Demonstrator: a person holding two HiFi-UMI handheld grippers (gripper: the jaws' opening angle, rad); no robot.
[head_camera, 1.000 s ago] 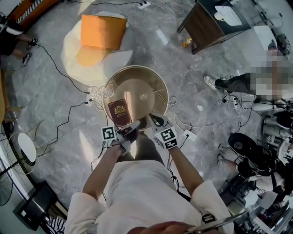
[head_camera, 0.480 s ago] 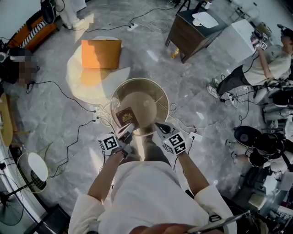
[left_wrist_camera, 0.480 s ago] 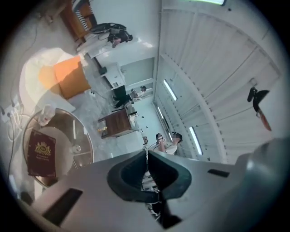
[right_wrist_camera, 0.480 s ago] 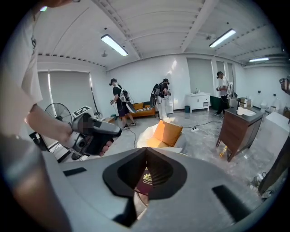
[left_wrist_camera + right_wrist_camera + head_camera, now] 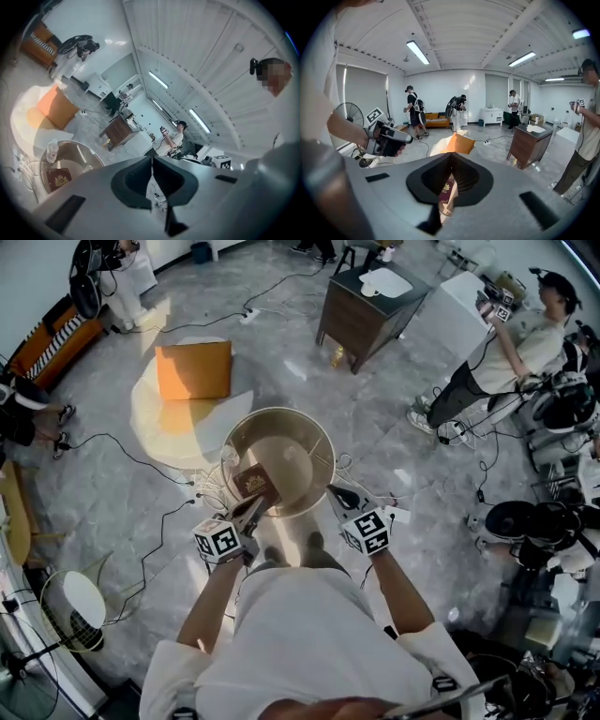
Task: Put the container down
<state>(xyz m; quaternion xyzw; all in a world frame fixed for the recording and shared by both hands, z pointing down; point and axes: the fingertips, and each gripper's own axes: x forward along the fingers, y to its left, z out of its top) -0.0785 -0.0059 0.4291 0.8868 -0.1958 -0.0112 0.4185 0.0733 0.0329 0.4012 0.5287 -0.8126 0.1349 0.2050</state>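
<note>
Grey stone floor point(image 5: 394, 427) is now bearing the round beige container point(image 5: 323, 448) at frame centre. Since a second ago, left gripper point(image 5: 255, 507) and right gripper point(image 5: 334, 491) are lifting off its lower rim, both clenched and empty. So the placing seems done. A maroon booklet point(image 5: 253, 486) is lying inside. Cables point(image 5: 204, 488) are crowding the left edge, with free room toward the lower frame.

Nothing I can properly read from here. Closest is the dark red booklet with a gold crest point(image 5: 254, 486) in the round beige container point(image 5: 330, 451); its lettering's too small. The white cubes' black square markers point(image 5: 217, 541) are just patterns.
</note>
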